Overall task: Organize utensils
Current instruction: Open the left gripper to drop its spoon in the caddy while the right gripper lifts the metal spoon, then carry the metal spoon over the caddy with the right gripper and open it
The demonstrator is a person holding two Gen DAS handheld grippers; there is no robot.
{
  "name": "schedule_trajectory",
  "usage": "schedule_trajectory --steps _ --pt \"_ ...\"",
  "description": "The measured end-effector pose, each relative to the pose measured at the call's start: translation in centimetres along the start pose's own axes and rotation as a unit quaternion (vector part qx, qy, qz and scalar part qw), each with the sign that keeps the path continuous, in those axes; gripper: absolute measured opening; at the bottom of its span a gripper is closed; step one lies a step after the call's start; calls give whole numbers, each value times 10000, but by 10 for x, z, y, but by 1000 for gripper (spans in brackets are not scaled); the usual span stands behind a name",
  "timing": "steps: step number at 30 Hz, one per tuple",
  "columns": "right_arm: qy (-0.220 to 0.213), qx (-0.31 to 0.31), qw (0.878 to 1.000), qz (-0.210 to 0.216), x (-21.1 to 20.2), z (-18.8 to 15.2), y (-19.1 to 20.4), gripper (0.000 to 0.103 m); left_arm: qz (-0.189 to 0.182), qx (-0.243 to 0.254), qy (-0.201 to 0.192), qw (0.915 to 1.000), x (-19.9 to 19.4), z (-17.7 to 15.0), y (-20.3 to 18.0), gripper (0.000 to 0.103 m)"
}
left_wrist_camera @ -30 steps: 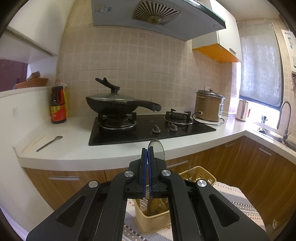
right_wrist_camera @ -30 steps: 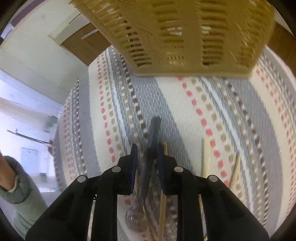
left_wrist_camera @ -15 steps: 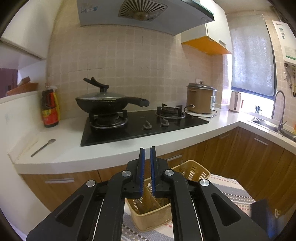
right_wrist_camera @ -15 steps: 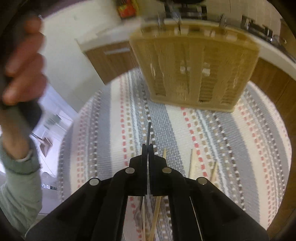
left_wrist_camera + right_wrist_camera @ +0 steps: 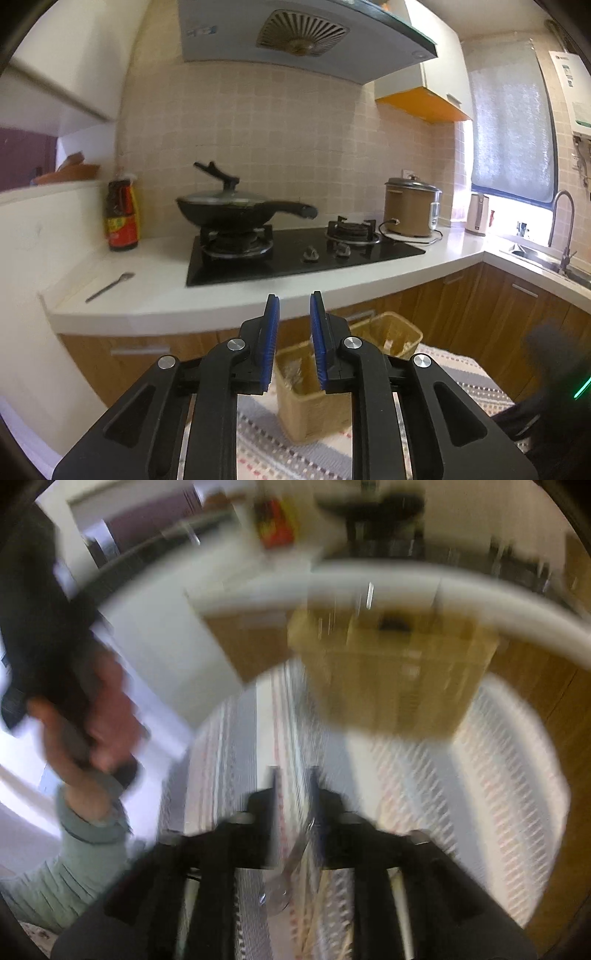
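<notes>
Your left gripper (image 5: 293, 314) opening, empty, above basket (image 5: 314, 384) rim near counter edge (image 5: 184, 314); right gripper (image 5: 293, 786) opening, blurred spoon (image 5: 291, 860) between jaws; bottle (image 5: 121, 218) label unreadable

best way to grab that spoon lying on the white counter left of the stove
Grip the spoon across its thin handle, near mid-length, coming from above with the fingers straddling it. It lies flat on the counter, bowl pointing toward the wall, so a level approach has nothing to pinch.
</notes>
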State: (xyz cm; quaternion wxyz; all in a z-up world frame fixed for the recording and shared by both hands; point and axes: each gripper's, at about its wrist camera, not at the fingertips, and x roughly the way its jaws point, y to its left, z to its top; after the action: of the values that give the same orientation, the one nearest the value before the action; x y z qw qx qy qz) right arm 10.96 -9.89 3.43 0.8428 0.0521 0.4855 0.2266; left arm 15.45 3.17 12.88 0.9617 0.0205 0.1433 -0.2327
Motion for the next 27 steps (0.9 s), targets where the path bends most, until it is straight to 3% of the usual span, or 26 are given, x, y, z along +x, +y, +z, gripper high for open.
schedule_trajectory --steps 3,5,9,14,15,17,22,27 --pt "479 115 9988 -25 45 -15 0 37 75 -157 255 9995 -12 -27 14 32" --pt "721 180 9969 -274 68 -19 1 36 193 -222 459 9985 -18 -50 24 42" --pt "947 322 9940 -437 87 -16 2 35 567 -540 1019 9917 -22 -111 45 42" --pt "946 472 9920 -683 104 -2 1 29 370 -1161 1391 9827 -13 -158 61 42" --pt "959 442 9915 -758 106 0 2 28 345 -1174 1417 9823 -12 -161 61 42" --pt "959 320 9898 -1009 110 -4 7 13 312 -1170 1449 9820 -11 -164 61 42" --pt "714 266 9929 -917 105 -10 4 10 215 -1213 1341 9833 -14 -158 63 42" --pt "150 182 9974 -687 57 -21 10 10 203 -1086 1331 9849 -14 -153 53 42"
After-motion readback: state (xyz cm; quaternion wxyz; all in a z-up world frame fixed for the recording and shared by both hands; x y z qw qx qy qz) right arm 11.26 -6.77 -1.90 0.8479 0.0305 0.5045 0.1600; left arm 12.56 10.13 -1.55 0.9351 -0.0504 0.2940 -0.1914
